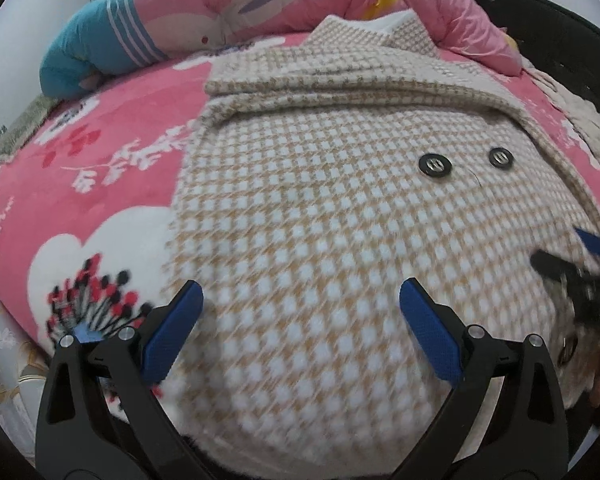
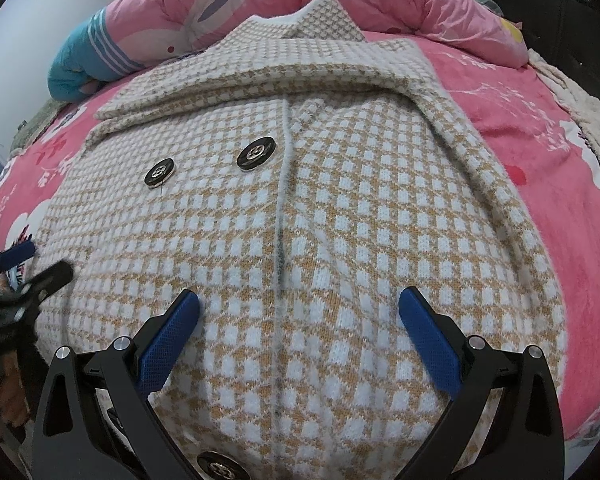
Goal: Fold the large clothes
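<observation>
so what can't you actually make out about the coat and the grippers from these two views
- Coat hem and lower front: cut off by the bottom edge in both views, behind each gripper's frame.
- Sleeves: not distinguishable in either view; folded fabric near the collar covers them.
- Right gripper in the left wrist view: blurred, at the frame edge, jaws unreadable there.
- Left gripper in the right wrist view: blurred likewise.
- Bottom button: partly cut off.

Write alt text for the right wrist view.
A tan-and-white houndstooth coat lies spread on a pink floral blanket, two black buttons left of its front seam. The right hand-held gripper hovers open over the near part of the coat, with the left hand-held gripper at the left edge.
</observation>
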Motion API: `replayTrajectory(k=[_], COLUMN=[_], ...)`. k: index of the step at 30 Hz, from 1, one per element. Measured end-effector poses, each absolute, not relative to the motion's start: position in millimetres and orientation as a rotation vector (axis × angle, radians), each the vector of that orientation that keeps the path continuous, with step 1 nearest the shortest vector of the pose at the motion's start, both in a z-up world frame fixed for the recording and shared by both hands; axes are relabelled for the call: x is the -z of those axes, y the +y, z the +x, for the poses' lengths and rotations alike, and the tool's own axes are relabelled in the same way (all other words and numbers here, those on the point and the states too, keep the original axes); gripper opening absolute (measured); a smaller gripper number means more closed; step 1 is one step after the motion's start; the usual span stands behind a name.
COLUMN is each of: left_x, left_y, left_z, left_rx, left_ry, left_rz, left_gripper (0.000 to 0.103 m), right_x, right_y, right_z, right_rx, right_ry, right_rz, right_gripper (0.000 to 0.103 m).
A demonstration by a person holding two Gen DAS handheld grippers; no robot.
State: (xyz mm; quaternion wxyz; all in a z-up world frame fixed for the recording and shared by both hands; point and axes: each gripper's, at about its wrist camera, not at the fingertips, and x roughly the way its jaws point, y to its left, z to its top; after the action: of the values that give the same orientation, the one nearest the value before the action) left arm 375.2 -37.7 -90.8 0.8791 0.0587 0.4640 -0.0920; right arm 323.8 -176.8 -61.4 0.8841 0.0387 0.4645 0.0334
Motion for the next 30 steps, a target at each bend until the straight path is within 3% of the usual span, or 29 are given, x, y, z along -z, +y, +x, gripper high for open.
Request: replayTrajectory(k=[10, 24, 25, 27, 30], left_x=[93, 121, 122, 124, 129], left_y=[13, 28, 30, 32, 38], left_z=[300, 284, 285, 285, 287], left_rx=[0.201, 0.257, 0.264, 0.285, 0.315], left_ry=[0.951, 0.958, 0.959, 0.962, 0.980], left_rz=[0.122, 0.032, 0.019, -0.006, -0.051], left_gripper=[0.095, 0.095, 0.094, 0.081, 0.071], right_x=[63, 65, 65, 65, 65], right_y=[-174, -171, -171, -172, -172], right_z=[322, 319, 320, 319, 319], right_rx=[-0.065, -0.084, -0.083, -0.083, -0.083], right_ry=[0.944, 0.948, 0.949, 0.950, 0.950], right_rz=[0.070, 0.057, 0.058, 0.057, 0.057], right_gripper=[0.097, 0.097, 0.097, 0.097, 0.097])
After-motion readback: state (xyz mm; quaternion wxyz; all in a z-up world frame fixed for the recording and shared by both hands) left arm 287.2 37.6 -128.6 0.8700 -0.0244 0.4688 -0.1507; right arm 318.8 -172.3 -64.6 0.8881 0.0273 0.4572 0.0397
